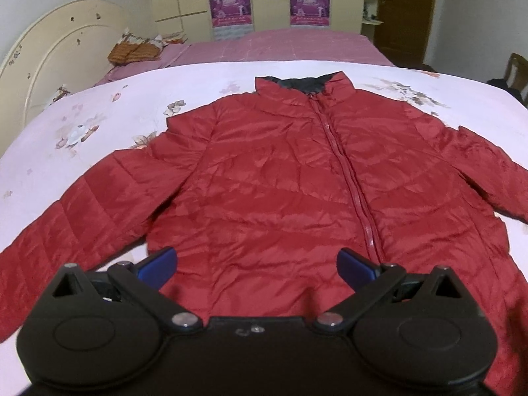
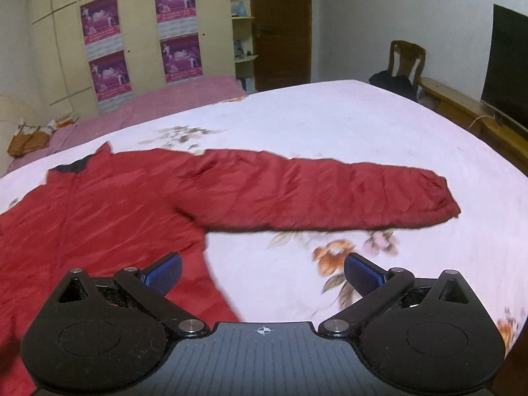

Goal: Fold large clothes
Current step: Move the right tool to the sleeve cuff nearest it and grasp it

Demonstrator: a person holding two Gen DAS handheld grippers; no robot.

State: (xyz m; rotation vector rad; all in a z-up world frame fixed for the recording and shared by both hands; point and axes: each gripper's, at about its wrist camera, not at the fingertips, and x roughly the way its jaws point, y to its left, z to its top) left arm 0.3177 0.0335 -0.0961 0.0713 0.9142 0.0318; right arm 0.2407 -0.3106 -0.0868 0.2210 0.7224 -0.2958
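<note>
A red quilted jacket (image 1: 280,178) lies flat and face up on a white floral sheet (image 1: 99,122), zipped, collar at the far end, both sleeves spread outward. My left gripper (image 1: 257,265) is open and empty, hovering over the jacket's bottom hem, left of the zip. In the right wrist view the jacket (image 2: 109,211) fills the left, and its right sleeve (image 2: 330,194) stretches to the right across the sheet (image 2: 330,125). My right gripper (image 2: 262,272) is open and empty, above the jacket's lower right side edge and the bare sheet beside it.
A pink bedspread (image 1: 280,44) lies beyond the sheet, with a cream headboard (image 1: 49,59) at the left and wardrobes with purple posters (image 2: 178,29) behind. A wooden chair (image 2: 406,62), a low wooden bench (image 2: 468,112) and a dark screen (image 2: 508,62) stand at the right.
</note>
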